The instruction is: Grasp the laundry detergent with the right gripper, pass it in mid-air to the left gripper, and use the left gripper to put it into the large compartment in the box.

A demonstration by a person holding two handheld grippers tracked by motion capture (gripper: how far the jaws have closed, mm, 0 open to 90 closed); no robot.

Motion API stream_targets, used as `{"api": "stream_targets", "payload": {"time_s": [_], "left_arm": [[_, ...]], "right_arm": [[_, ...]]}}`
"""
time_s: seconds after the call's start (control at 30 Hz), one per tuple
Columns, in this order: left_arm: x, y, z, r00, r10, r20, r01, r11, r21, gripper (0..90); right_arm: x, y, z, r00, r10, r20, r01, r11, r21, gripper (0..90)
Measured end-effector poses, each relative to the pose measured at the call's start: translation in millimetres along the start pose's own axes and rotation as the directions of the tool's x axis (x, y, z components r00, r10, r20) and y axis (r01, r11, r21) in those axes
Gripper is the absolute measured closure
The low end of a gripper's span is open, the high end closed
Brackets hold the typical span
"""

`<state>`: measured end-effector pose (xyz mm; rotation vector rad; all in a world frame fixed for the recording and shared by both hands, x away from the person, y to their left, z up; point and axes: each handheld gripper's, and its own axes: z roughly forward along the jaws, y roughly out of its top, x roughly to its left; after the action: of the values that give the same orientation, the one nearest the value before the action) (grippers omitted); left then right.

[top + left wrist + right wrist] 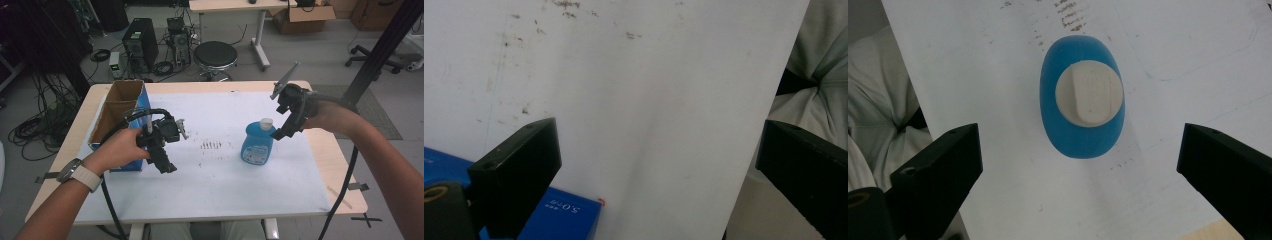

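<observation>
A blue bottle [256,146] with a white cap [266,122] stands upright on the white sheet, right of centre. My right gripper [279,119] hovers just right of and above it, open. In the right gripper view the bottle [1068,135] and its cap [1089,95] are seen from above, centred between the wide-apart jaws of my right gripper [1080,137], which do not touch it. My left gripper [165,162] is held low beside a blue box [145,107], open and holding nothing. Its own view has my left gripper [656,145] over bare sheet, with the box corner [566,215] at the bottom left.
The open-topped box [117,107], cardboard inside, stands at the table's left edge. Dark smudges [211,145] mark the sheet's middle. Beyond the table [345,200] are a round stool [215,55], computer towers [140,42] and cables. The person's trousers [819,70] lie past the near edge.
</observation>
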<state>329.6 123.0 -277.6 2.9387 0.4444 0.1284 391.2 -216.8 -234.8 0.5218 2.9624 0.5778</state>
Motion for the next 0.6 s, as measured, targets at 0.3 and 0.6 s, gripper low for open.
{"api": "stream_targets", "payload": {"time_s": [0.3,0.6], "left_arm": [[0.8,-0.8,1.8,1.0,-0.006,0.001,0.006,1.0,-0.002,4.8],[1.1,-0.4,2.1,1.0,-0.003,0.005,0.003,1.0,-0.003,4.8]], "right_arm": [[-0.5,-13.5,7.2,1.0,0.008,0.001,-0.008,0.999,-0.048,4.2],[-2.8,-25.5,13.9,0.9999,0.015,0.0,-0.015,0.996,-0.083,4.3]]}}
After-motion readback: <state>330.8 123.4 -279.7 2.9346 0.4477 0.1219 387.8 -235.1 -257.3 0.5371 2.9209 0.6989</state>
